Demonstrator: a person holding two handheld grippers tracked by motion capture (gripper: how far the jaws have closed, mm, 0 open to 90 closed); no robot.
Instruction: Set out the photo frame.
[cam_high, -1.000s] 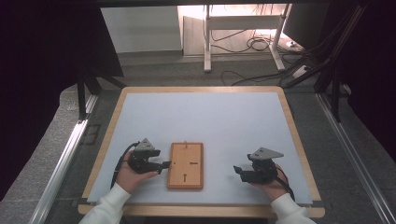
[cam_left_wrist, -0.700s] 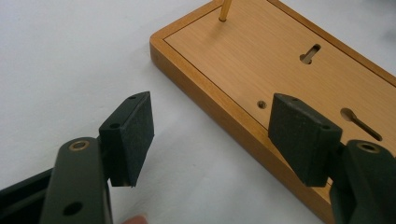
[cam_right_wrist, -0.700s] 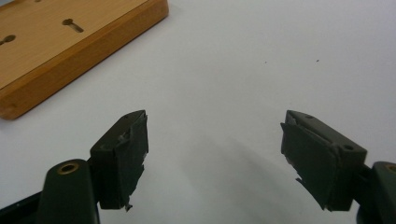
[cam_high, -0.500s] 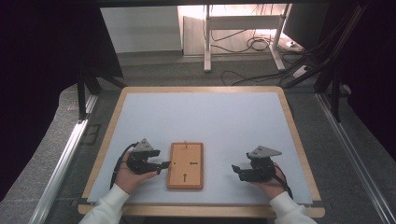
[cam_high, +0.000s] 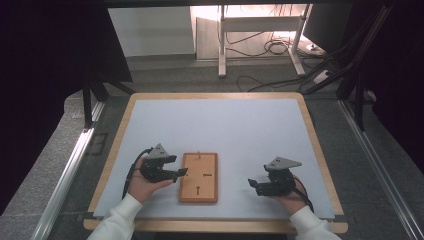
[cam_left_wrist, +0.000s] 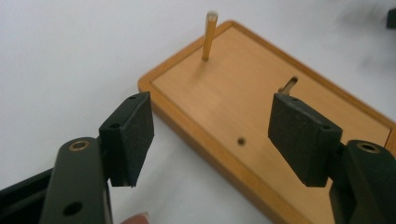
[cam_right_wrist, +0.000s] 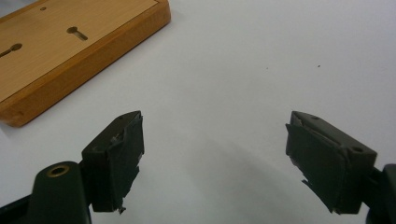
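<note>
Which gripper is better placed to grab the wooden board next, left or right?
Left. The left gripper sits open at the wooden board's edge, its jaws spanning the rim. The right gripper is open too, but over bare table apart from it.

We are in a lab: a framed white table (cam_high: 220, 125), dark curtains (cam_high: 45, 60), and loose cables (cam_high: 272, 47) on the floor.
</note>
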